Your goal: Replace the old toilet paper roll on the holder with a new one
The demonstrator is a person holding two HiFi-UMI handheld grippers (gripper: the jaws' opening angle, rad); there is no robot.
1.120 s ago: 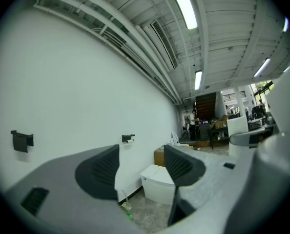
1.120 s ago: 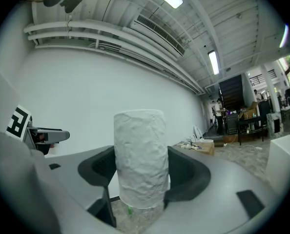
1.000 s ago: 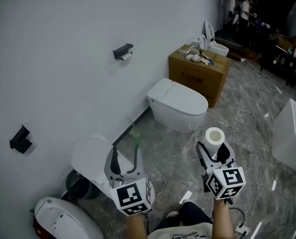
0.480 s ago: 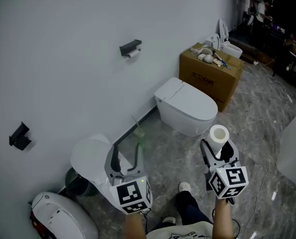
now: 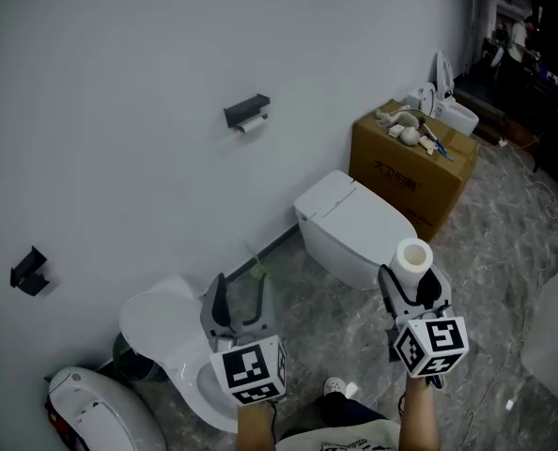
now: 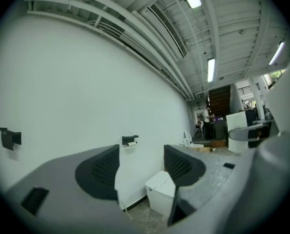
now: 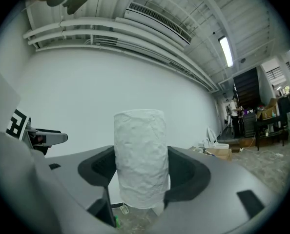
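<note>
right gripper view shows the right gripper (image 7: 141, 172) clamped on an upright full toilet paper roll (image 7: 139, 147). the left gripper (image 6: 141, 167) has its jaws spread, nothing between them. the black wall holder (image 5: 247, 110) with the old roll (image 5: 254, 123) is well apart from both, up the wall.

The grey marbled floor (image 5: 504, 247) carries a closed white toilet (image 5: 354, 224) against the wall and a cardboard box (image 5: 410, 172) just beyond it. Nearer stands a second toilet (image 5: 171, 341) (its lid raised), with a dark round container (image 5: 127, 361) beside it.
</note>
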